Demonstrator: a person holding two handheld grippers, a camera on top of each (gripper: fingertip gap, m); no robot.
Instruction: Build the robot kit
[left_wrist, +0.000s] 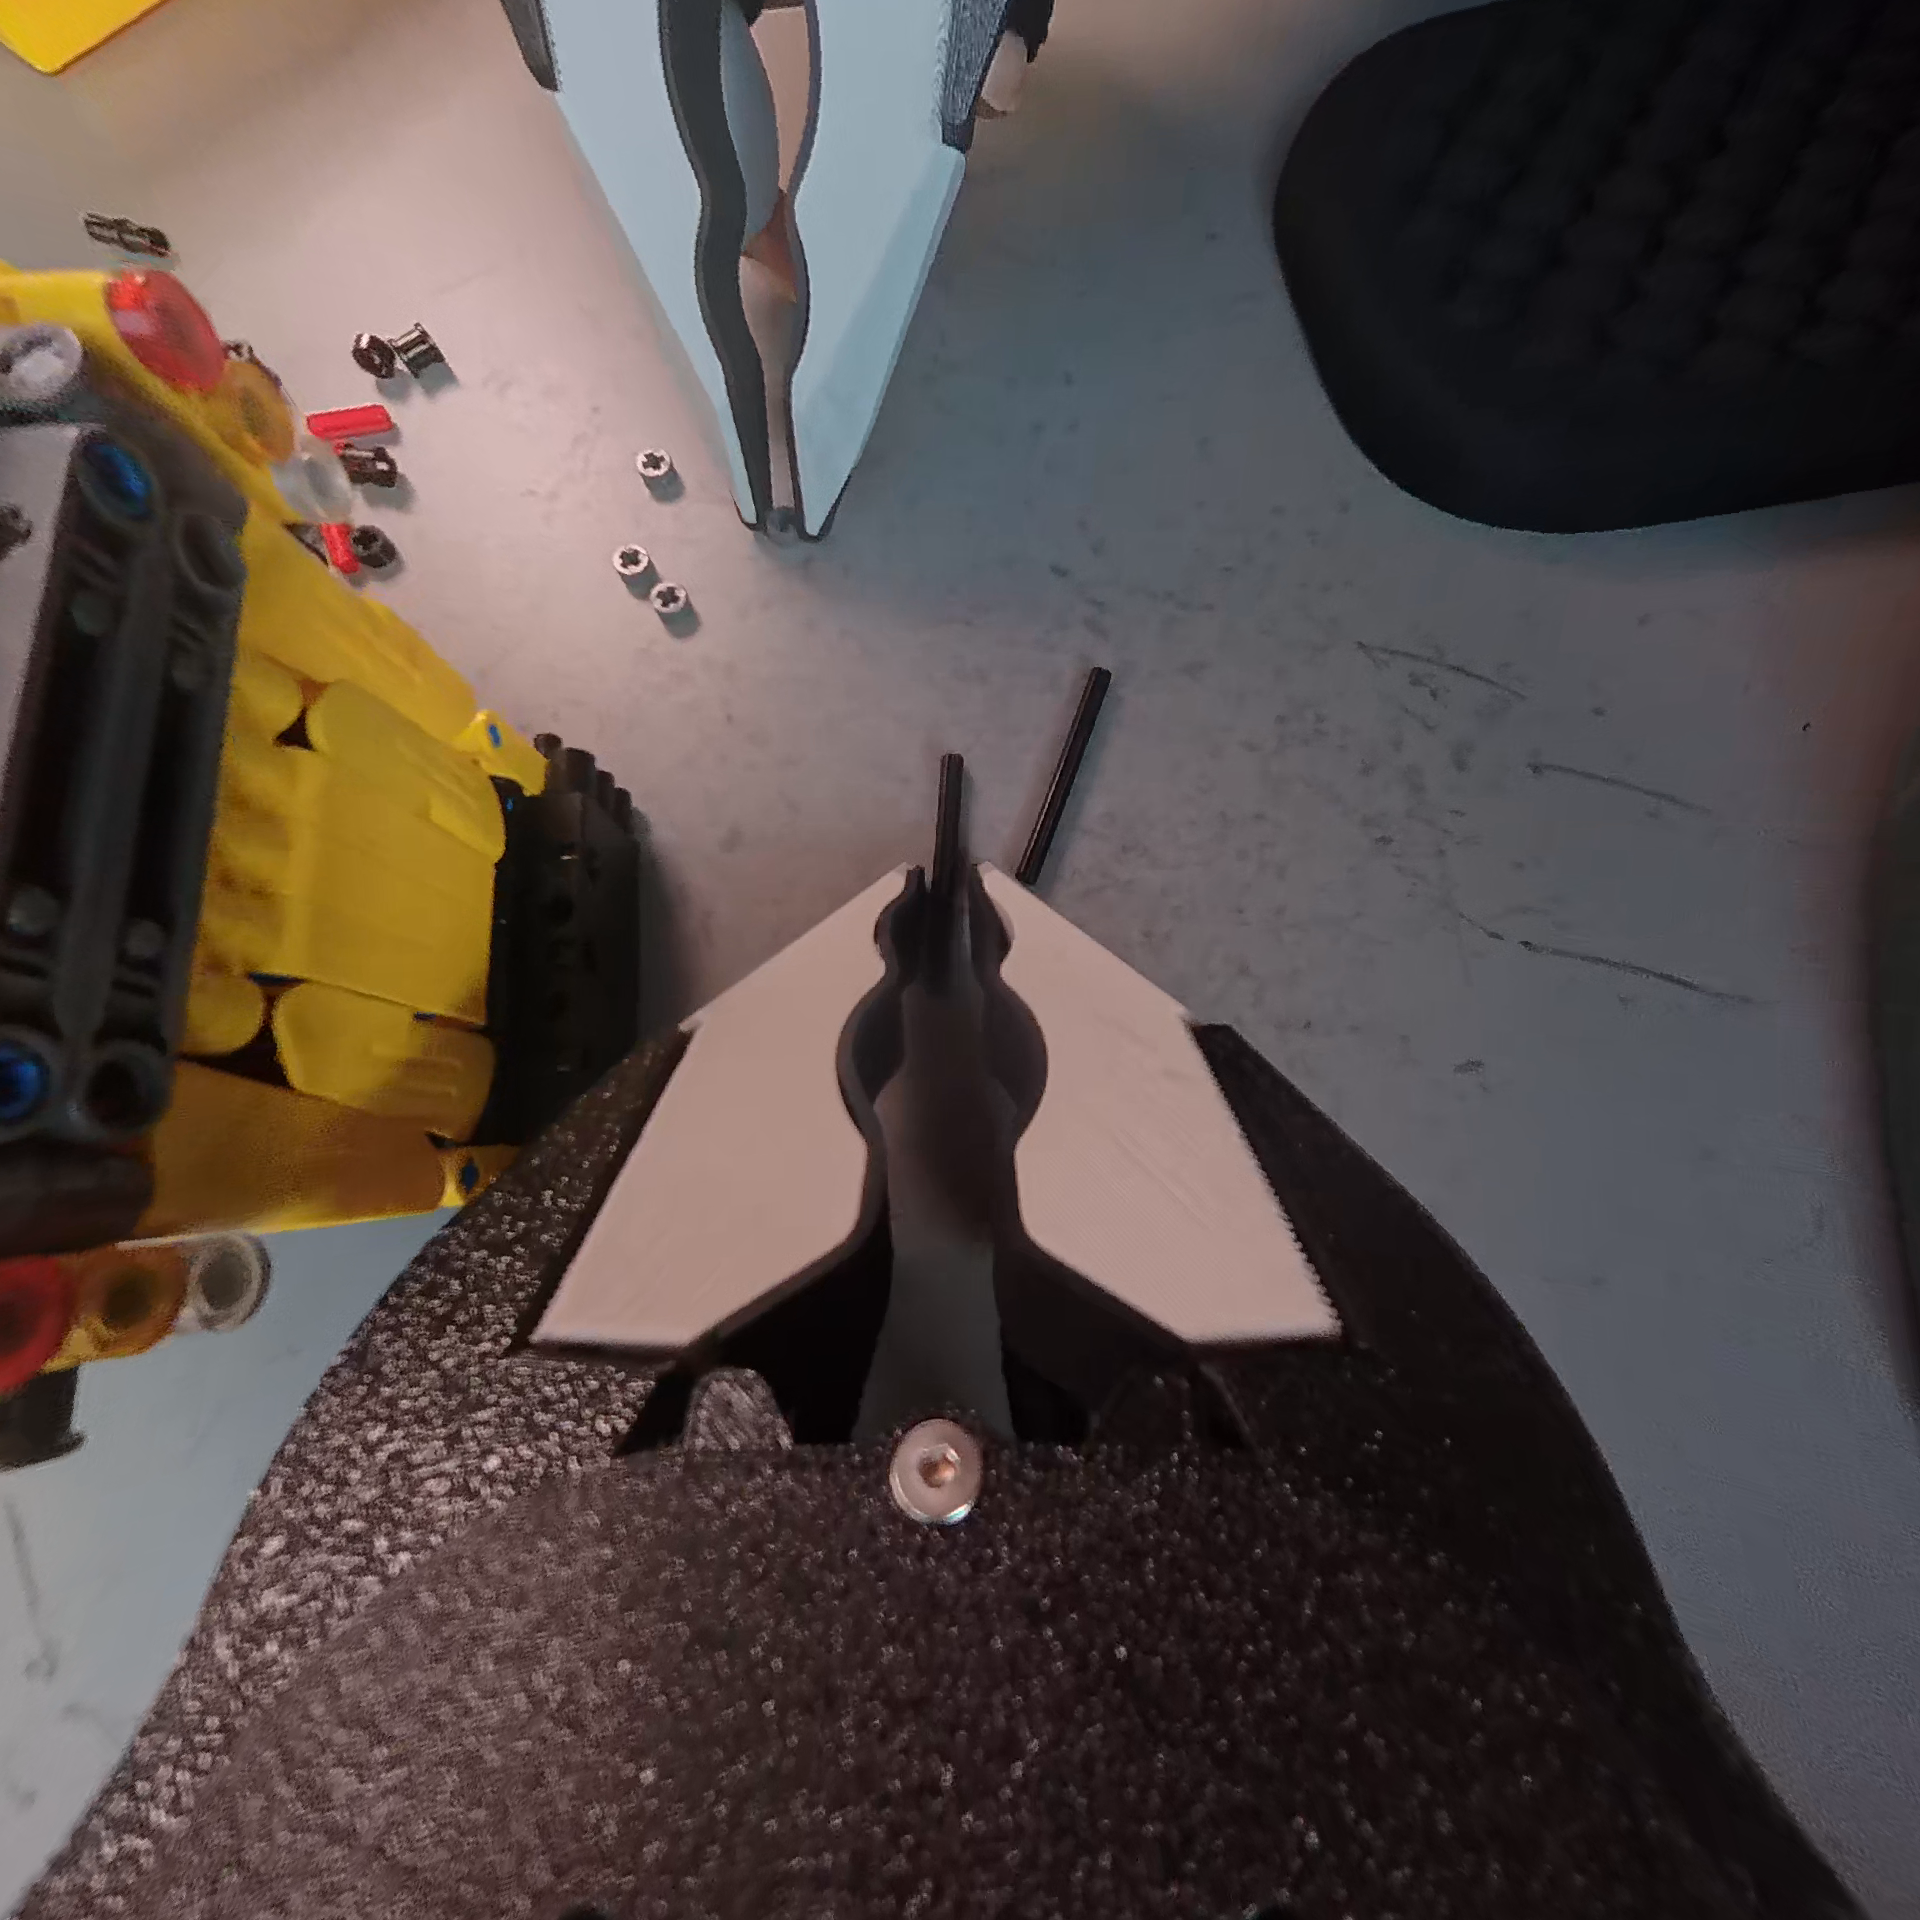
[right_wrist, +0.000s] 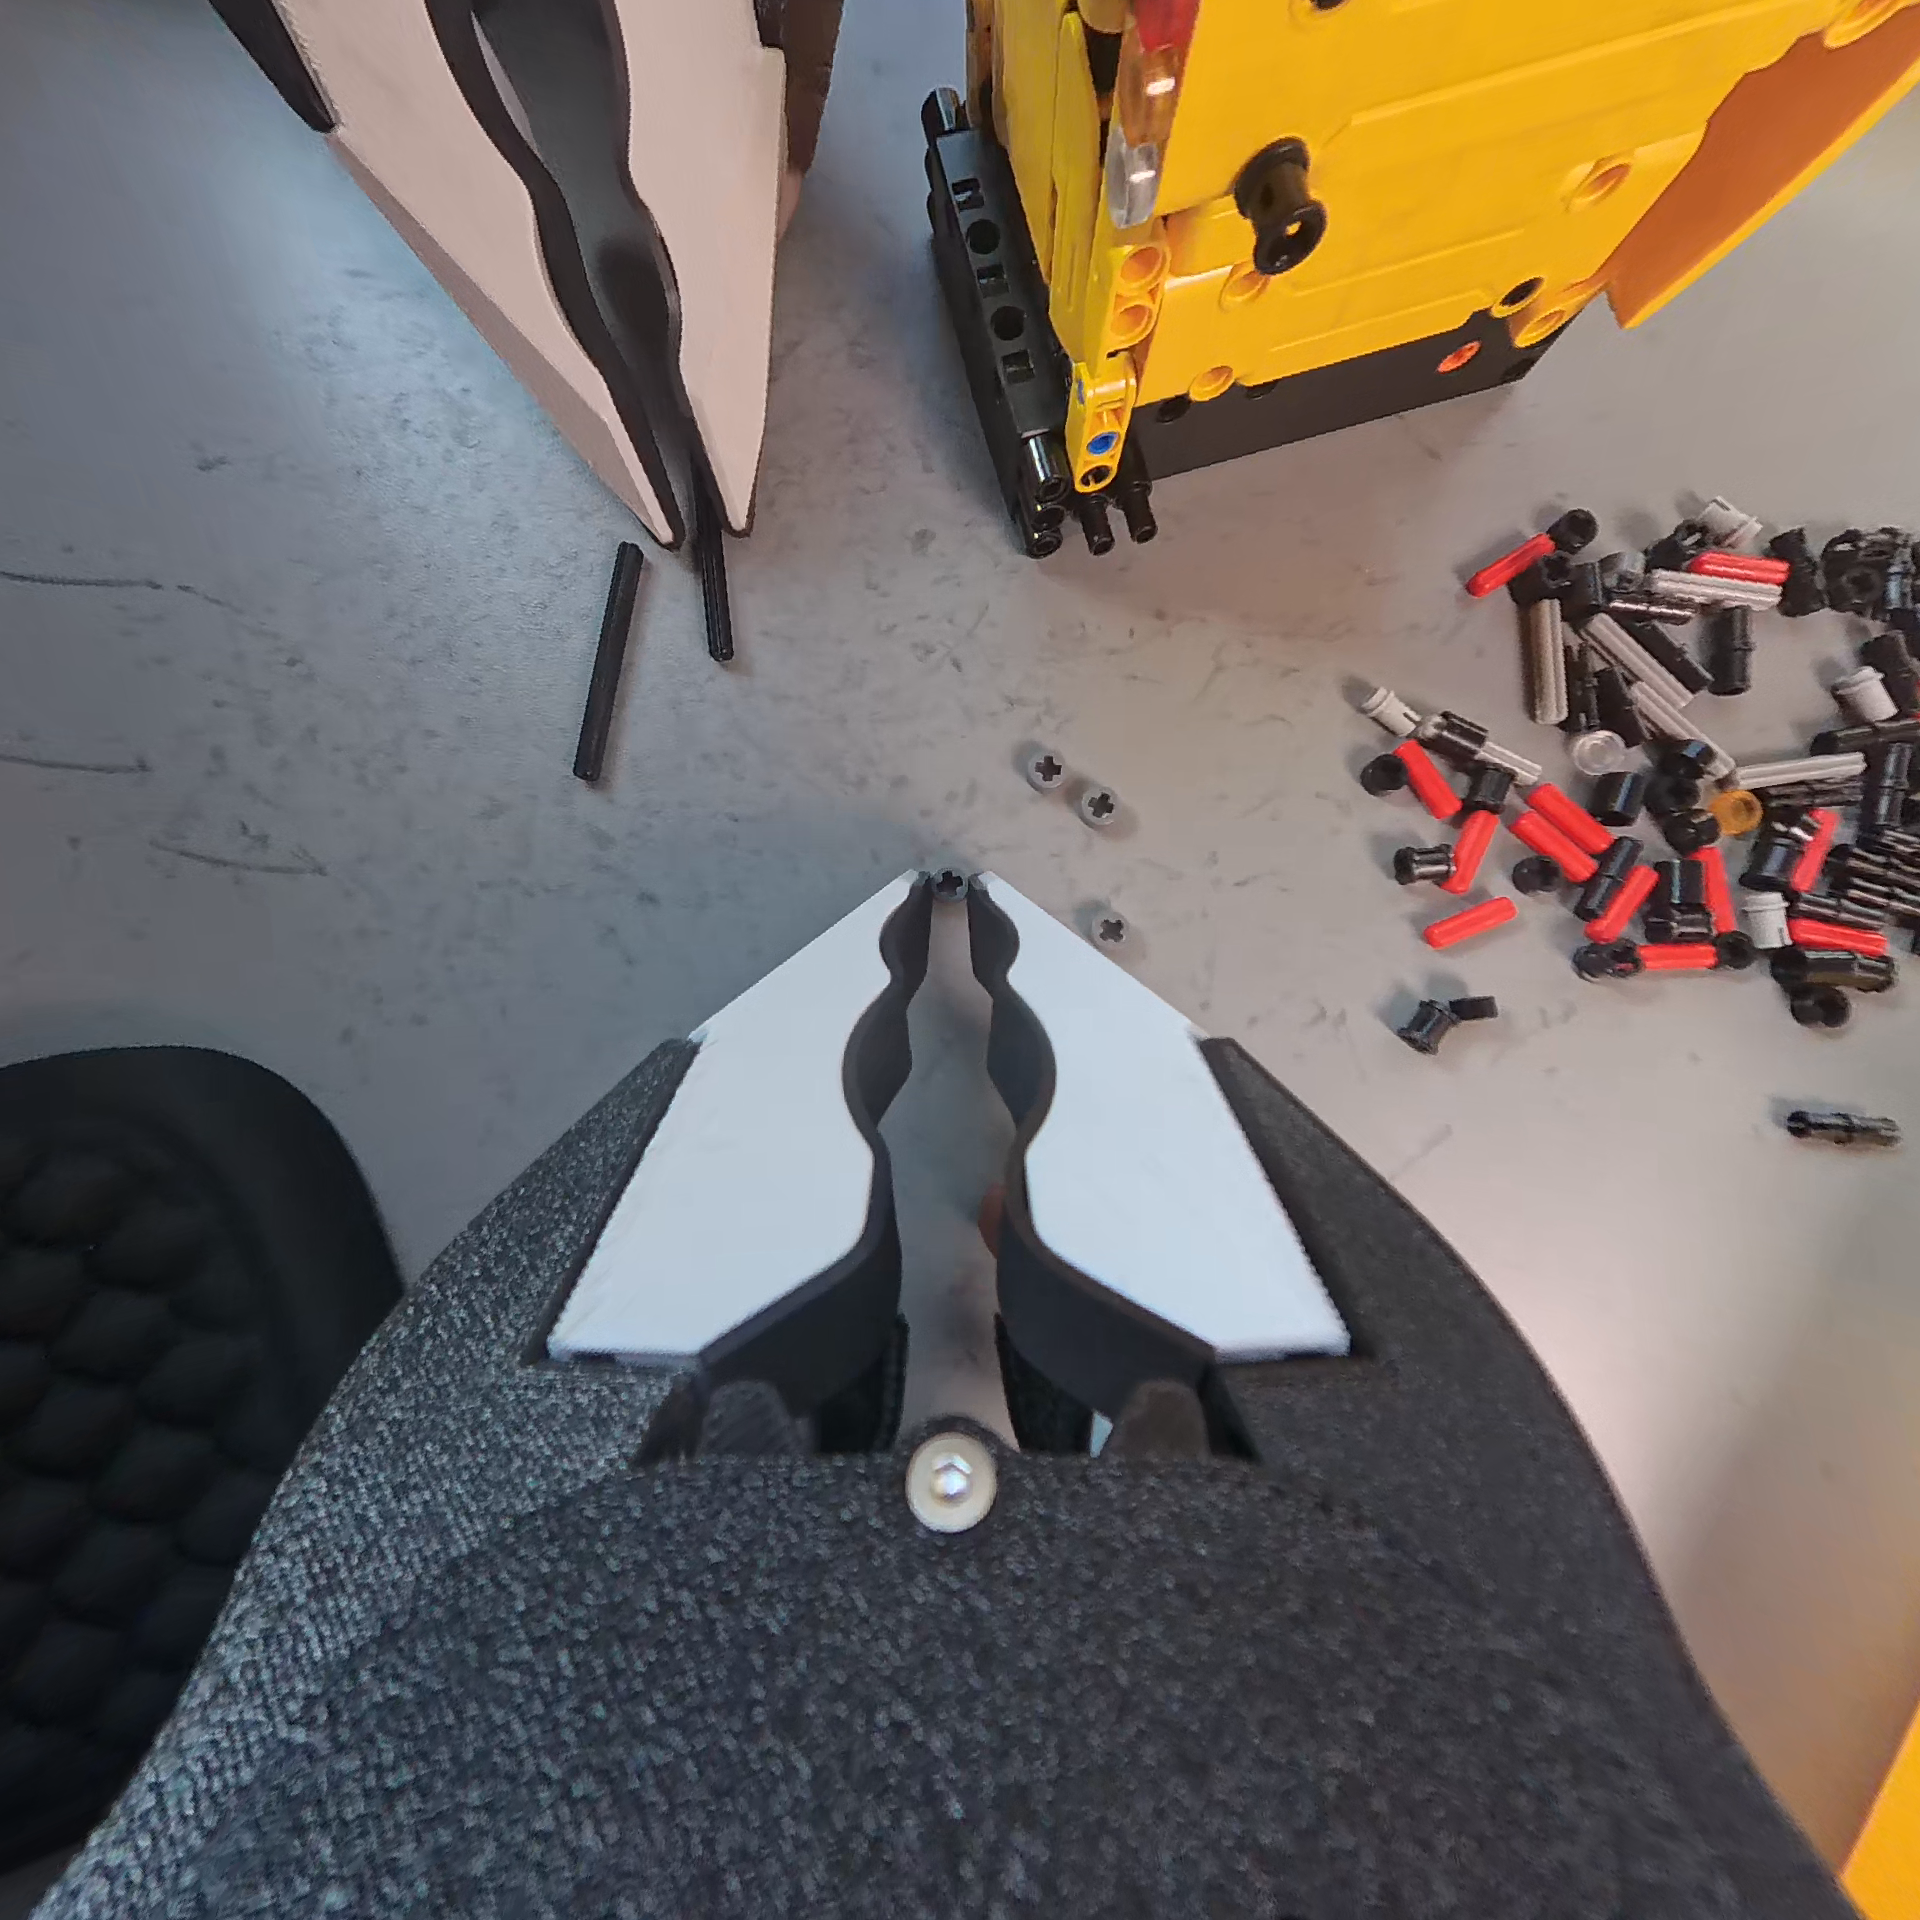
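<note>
My left gripper is shut on a thin black axle rod that sticks out past its tips. A second black axle rod lies on the grey table just right of it. My right gripper is shut on a small grey bush with a cross hole, held at its tips just above the table. Each gripper shows in the other's view: the right gripper at top centre of the left wrist view, the left gripper at top left of the right wrist view, with its rod.
A yellow and black brick-built vehicle stands left of my left gripper and also shows in the right wrist view. Three loose grey bushes lie nearby. A pile of red, black and grey pins lies right. A black padded cushion sits beside them. Across from one pair of fingers to the other is roughly 9 centimetres.
</note>
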